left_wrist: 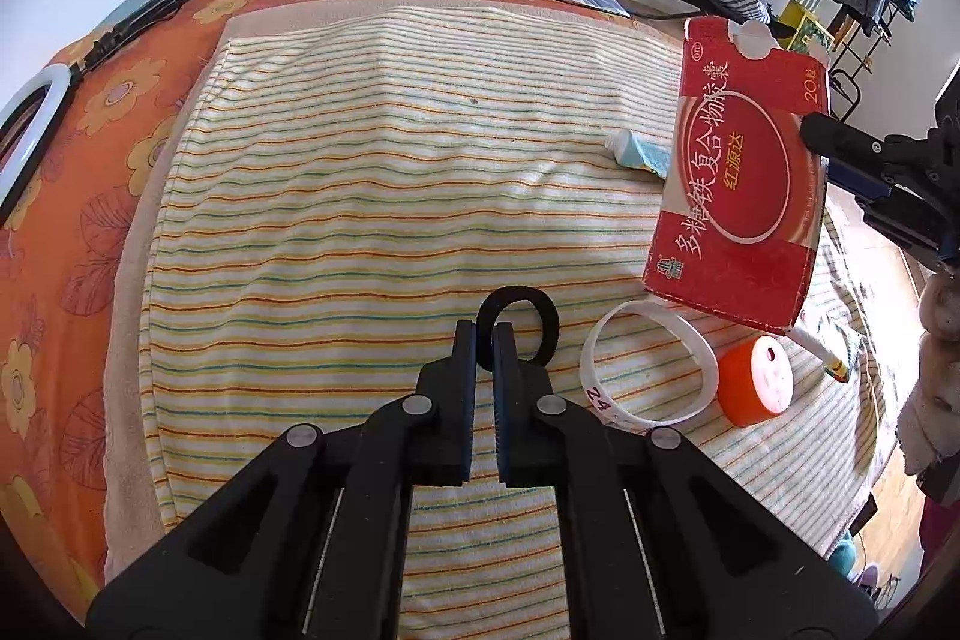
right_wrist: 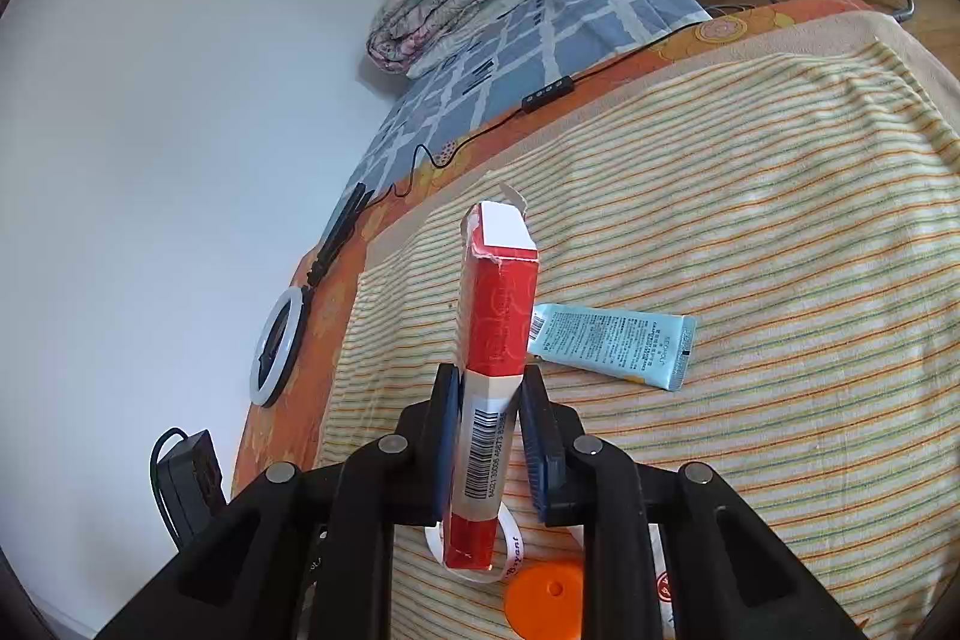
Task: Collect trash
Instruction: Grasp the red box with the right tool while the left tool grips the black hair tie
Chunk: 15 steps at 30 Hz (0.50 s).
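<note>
A: What is being held by the right gripper (right_wrist: 491, 421)?

B: The red carton (right_wrist: 495, 340) is being clamped by its narrow barcode end and carried clear of the striped towel (right_wrist: 750, 220), above the towel's right edge. It is being judged light, hollow and easily crushed, so the stiffer folded edges are being favoured.

A: And the left gripper (left_wrist: 485, 340)?

B: The black hair band (left_wrist: 543, 325) is being pinched between nearly closed jaws near the towel's front edge. Soft, springy behaviour is being expected.

A: What is being left?

B: The blue tube (right_wrist: 612, 343), white wristband (left_wrist: 651, 364) and orange cap (left_wrist: 757, 381), beside the right edge.
</note>
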### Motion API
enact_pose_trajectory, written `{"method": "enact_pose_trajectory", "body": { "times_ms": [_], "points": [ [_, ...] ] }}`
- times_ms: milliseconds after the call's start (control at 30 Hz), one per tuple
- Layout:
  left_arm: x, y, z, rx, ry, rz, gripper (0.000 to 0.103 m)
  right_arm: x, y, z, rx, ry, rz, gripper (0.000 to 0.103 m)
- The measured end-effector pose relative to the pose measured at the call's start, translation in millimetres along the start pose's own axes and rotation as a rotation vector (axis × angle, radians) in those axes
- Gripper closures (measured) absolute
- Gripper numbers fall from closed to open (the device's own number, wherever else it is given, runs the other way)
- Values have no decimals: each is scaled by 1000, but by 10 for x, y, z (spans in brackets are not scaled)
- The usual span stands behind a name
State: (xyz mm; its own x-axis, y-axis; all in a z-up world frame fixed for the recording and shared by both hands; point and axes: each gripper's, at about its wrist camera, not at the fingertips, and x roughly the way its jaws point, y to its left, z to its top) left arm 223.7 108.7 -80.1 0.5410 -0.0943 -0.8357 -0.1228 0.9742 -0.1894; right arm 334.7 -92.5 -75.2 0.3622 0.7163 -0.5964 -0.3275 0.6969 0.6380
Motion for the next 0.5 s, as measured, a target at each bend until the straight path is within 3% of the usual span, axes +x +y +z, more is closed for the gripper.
{"method": "enact_pose_trajectory", "body": {
  "times_ms": [500],
  "points": [
    [-531, -242, -96, 37, -83, 3, 100, -532, 573, -140, -245, -81, -134, 87]
  ]
}}
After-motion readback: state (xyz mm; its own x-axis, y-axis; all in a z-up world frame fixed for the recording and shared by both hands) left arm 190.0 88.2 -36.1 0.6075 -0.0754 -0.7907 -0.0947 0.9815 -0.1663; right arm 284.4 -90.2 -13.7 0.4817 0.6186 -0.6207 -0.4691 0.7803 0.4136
